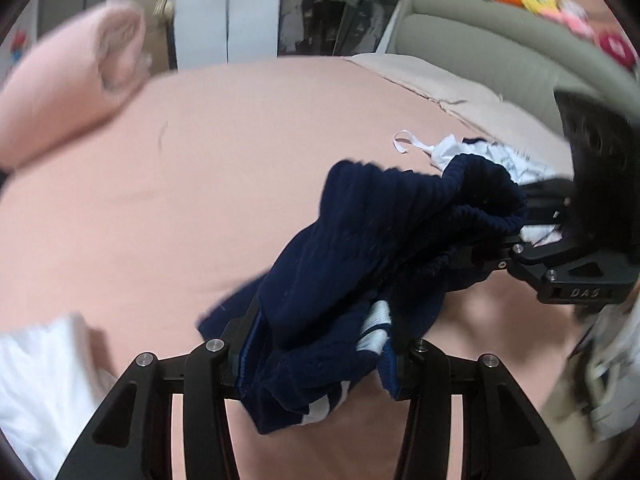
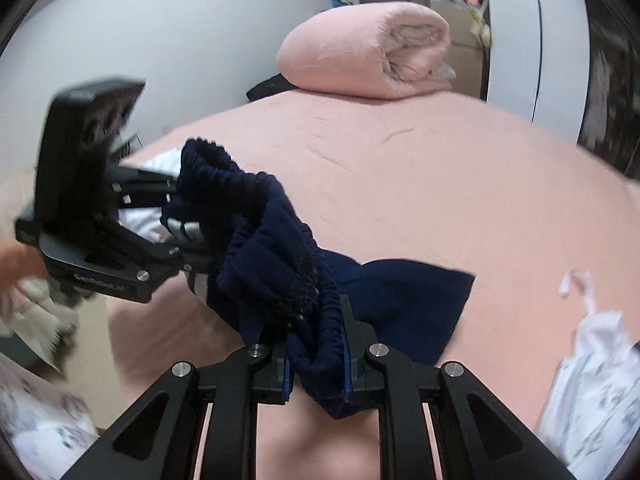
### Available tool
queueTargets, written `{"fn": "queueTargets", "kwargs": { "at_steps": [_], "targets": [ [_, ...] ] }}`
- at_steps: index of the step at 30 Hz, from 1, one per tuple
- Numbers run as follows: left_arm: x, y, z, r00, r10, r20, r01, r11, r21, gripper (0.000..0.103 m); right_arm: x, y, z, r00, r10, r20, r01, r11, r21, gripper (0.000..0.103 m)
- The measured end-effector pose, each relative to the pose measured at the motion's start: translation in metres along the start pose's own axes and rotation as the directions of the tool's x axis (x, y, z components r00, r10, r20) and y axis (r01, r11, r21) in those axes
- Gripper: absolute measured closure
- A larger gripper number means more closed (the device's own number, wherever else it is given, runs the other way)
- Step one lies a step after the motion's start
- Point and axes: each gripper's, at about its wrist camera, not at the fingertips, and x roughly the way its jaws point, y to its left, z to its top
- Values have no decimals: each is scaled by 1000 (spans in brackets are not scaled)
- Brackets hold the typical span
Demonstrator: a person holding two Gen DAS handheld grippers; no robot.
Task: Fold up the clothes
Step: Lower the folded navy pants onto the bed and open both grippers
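The left gripper (image 1: 320, 344) pinches one bunched end of the dark blue shorts (image 1: 360, 264). The right gripper (image 2: 316, 360) pinches the stretchy waistband, squeezed nearly closed. The shorts hang between both grippers, lifted just above the pink bed (image 2: 440, 184)

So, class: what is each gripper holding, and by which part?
Both hold the navy garment: the right gripper pinches its ribbed waistband, the left gripper a bunched part with white stripes.

Bunched navy ribbed garment (image 1: 360, 248), white-striped, stretched above pink bed
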Motion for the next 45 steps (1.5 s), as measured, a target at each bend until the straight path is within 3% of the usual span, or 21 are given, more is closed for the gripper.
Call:
{"fn": "queueTargets", "kwargs": {
  "at_steps": [3, 6, 9, 14, 20, 23, 24, 28, 30, 34, 38, 39, 41, 42, 45],
  "targets": [
    [8, 16, -6, 995, -93, -34, 88, 988, -129, 58, 4, -10, -2, 998, 58, -1, -57, 995, 80, 86],
    [20, 37, -6, 982, -184, -52, 165, 951, -262, 57, 9, -20, -4, 992, 127, 4, -126, 979, 161, 84],
    [28, 46, -11, 975, -213, -69, 179, 927, -329, 51, 10, -29, -7, 983, 176, 42, -181, 956, 230, 83],
    [40, 47, -20, 970, -223, -93, 174, 911, -373, 50, 15, -47, -13, 976, 205, 76, -218, 915, 339, 83],
    [45, 44, -20, 971, -221, -96, 168, 907, -387, 50, 26, -74, -21, 990, 129, 60, -142, 853, 503, 82],
    [51, 43, -20, 970, -225, -93, 173, 906, -387, 50, 31, -86, -25, 994, 101, 47, -110, 818, 564, 68],
    [51, 43, -20, 970, -225, -89, 175, 907, -383, 50, 34, -88, -24, 995, 92, 45, -101, 813, 574, 63],
    [53, 43, -22, 972, -222, -80, 176, 907, -382, 50, 37, -85, -31, 1000, 15, -1, -12, 830, 557, 62],
    [56, 47, -24, 971, -228, -66, 183, 896, -404, 51, 39, -86, -38, 999, -23, -29, 35, 828, 560, 61],
    [58, 55, -25, 966, -256, -32, 212, 857, -470, 51, 45, -88, -55, 999, -41, 5, 28, 766, 642, 59],
    [50, 55, -17, 973, -226, -53, 167, 840, -517, 50, 41, -81, -55, 998, -57, 28, 26, 774, 632, 51],
    [45, 53, -12, 976, -206, -66, 143, 844, -517, 49, 39, -80, -55, 998, -49, 29, 18, 763, 646, 45],
    [33, 46, -1, 982, -171, -74, 110, 854, -508, 28, 33, -82, -53, 999, -31, 34, -1, 718, 696, 40],
    [26, 43, 4, 985, -158, -70, 102, 858, -503, 24, 27, -83, -53, 999, -22, 45, -17, 688, 725, 40],
    [2, 35, 15, 992, -116, -46, 76, 856, -512, 21, 3, -87, -53, 995, -24, 96, -61, 614, 787, 39]
  ]
}}
